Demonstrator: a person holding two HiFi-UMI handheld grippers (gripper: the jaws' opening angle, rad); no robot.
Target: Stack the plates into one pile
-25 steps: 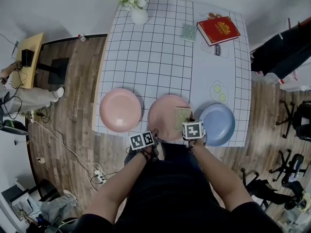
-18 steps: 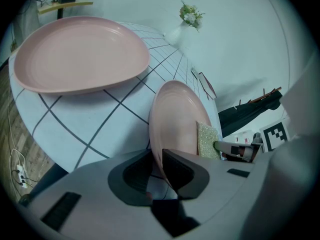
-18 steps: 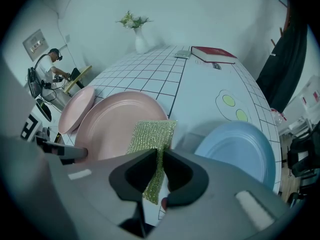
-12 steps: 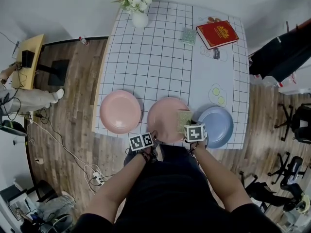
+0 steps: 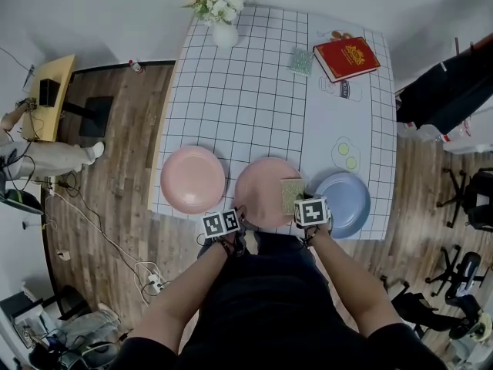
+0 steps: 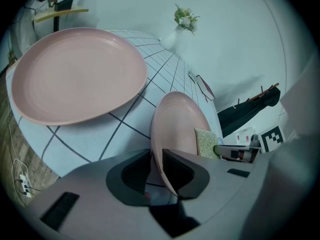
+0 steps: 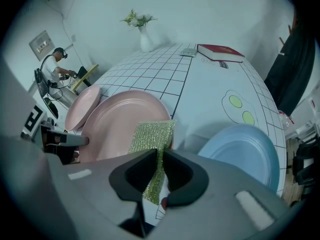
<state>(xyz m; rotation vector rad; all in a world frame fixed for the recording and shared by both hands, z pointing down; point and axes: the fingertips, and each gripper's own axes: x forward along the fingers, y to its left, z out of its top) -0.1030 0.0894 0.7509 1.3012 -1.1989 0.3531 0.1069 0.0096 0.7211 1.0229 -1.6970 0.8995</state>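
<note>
Three plates lie along the table's near edge: a pink plate (image 5: pixel 192 179) at the left, a second pink plate (image 5: pixel 262 187) in the middle, and a blue plate (image 5: pixel 344 203) at the right. My left gripper (image 5: pixel 240 213) is shut on the near rim of the middle pink plate (image 6: pixel 180 126), which runs between its jaws. My right gripper (image 5: pixel 298 203) is shut on a glittery green sponge (image 7: pixel 152 134) that lies over the right side of that plate (image 7: pixel 122 119). The blue plate (image 7: pixel 245 154) sits just right of it, untouched.
On the checked tablecloth (image 5: pixel 254 91), a vase of flowers (image 5: pixel 222 21), a red book (image 5: pixel 345 51) and a small green square (image 5: pixel 300 60) stand at the far end. Wooden floor surrounds the table. A person sits at a desk (image 5: pixel 42 99) far left.
</note>
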